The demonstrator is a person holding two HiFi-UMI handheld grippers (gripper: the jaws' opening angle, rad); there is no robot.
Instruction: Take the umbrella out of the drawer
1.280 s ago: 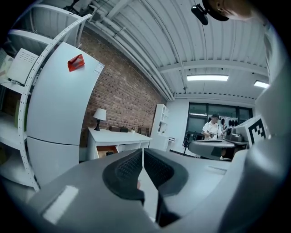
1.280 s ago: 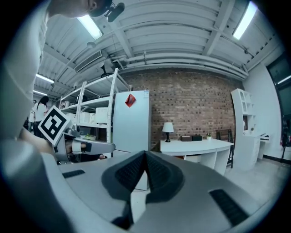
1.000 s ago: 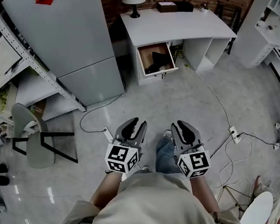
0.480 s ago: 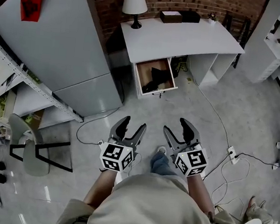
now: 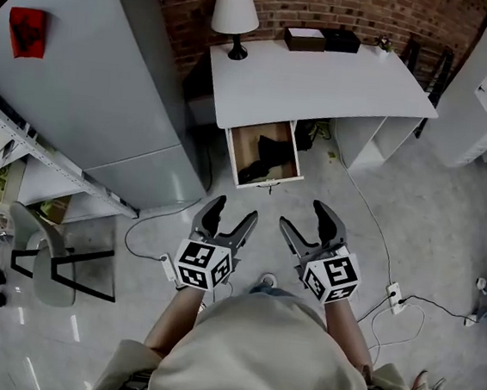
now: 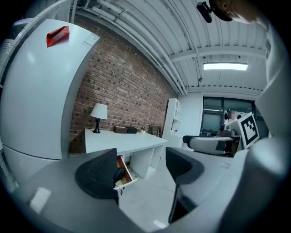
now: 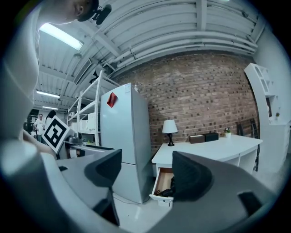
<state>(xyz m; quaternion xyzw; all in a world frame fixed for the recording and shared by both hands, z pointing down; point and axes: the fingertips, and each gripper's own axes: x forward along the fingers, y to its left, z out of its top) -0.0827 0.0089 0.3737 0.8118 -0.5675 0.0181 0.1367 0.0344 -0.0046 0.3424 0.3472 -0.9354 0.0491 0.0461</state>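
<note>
Closest to me are the two grippers, side by side and held apart above the grey floor point(image 5: 313, 188). The left gripper point(image 5: 234, 213) has its jaws about half spread and opening, with only air between them. The right gripper point(image 5: 303, 218) has its jaws wide and opening too, and it grips nothing. In each gripper view I see the open drawer framed in the gap between the jaws, well beyond them.

At eight o'clock from the grippers a grey chair point(image 5: 51, 256) stands by a metal shelf rack point(image 5: 22, 158). At four o'clock a white power strip point(image 5: 394, 297) lies on the floor with its cable.

At twelve o'clock, well ahead, the drawer point(image 5: 292, 156) is pulled out of the white desk point(image 5: 316, 76). The umbrella point(image 5: 264, 159) lies inside it as a dark bundle on the wooden bottom, and neither gripper touches it.

At ten o'clock stands a tall grey fridge point(image 5: 90, 87).

Farthest off, on the desk's back edge against the brick wall point(image 5: 333, 4), stand a white-shaded lamp point(image 5: 235, 16) at eleven o'clock and two small boxes point(image 5: 322, 40) at one o'clock.
</note>
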